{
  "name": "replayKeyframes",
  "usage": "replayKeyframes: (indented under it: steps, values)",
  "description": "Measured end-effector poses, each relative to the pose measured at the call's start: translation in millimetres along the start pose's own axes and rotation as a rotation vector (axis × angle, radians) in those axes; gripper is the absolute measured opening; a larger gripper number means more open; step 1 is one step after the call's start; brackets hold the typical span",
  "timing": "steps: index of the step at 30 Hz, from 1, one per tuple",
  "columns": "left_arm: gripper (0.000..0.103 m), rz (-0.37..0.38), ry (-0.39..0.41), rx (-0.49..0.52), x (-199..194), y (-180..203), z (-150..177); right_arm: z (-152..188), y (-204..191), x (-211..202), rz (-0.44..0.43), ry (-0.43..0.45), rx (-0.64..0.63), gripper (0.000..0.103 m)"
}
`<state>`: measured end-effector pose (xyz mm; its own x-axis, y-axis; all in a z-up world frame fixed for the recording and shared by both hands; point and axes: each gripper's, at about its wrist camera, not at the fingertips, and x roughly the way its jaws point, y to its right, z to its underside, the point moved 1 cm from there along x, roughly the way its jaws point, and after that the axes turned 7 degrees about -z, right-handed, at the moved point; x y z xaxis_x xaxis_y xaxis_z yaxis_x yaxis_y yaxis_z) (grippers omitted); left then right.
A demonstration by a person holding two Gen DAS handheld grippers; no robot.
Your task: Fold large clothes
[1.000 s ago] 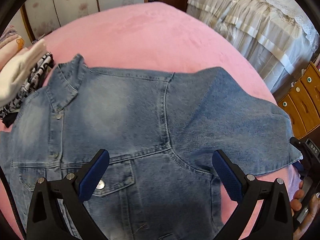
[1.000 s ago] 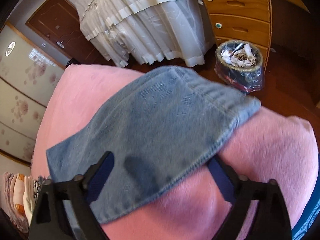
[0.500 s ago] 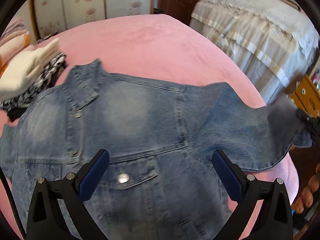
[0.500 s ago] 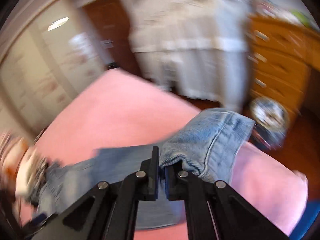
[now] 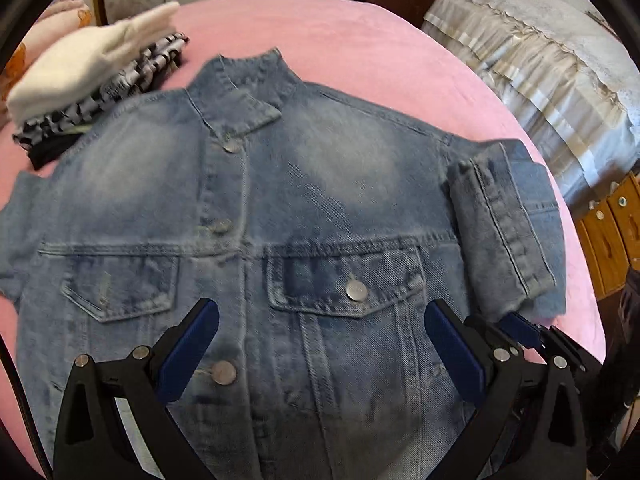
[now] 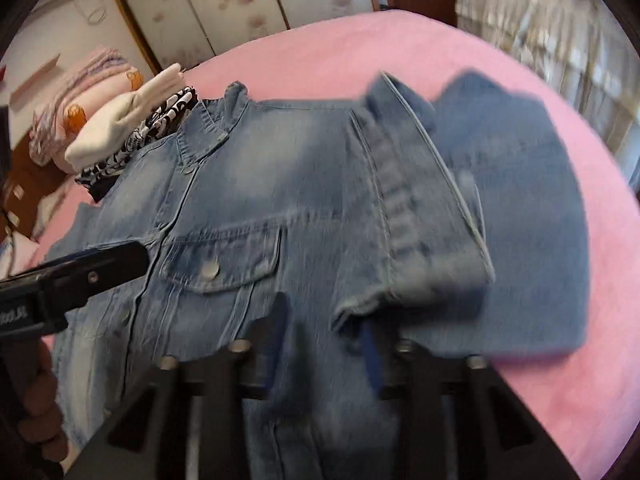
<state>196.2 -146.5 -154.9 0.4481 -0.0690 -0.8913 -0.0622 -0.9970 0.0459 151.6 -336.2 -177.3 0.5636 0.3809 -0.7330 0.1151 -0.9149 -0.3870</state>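
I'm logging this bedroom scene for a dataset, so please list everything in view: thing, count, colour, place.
denim jacket: one, faded blue, flat on the bed, buttoned front up
sleeve: one, blue, folded back at the jacket's side
bed cover: one, pink, under the jacket
stack of folded clothes: one, white and black patterned, by the collar
second bed: one, cream, beyond
drawers: wooden, right edge
left gripper: open, above the jacket
right gripper: jaws opening, sleeve cuff at its fingertips
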Motion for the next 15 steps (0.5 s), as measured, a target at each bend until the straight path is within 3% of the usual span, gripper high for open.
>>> replayKeyframes:
  steps: [2,6,9,15]
  values:
    - [0.102,0.046,-0.013,-0.002,4,5,2,6,1,-12,-0.018,0.019,0.001,0.050]
    - [0.102,0.129,-0.024,-0.002,7,20,-2,14,2,-37,0.022,0.069,-0.013,0.052]
    - [0.102,0.144,-0.019,0.028,7,37,-6,23,11,-51,0.059,0.095,0.026,0.052]
    - [0.102,0.159,0.002,0.206,-2,97,-5,39,43,-69,0.100,0.104,0.164,0.052]
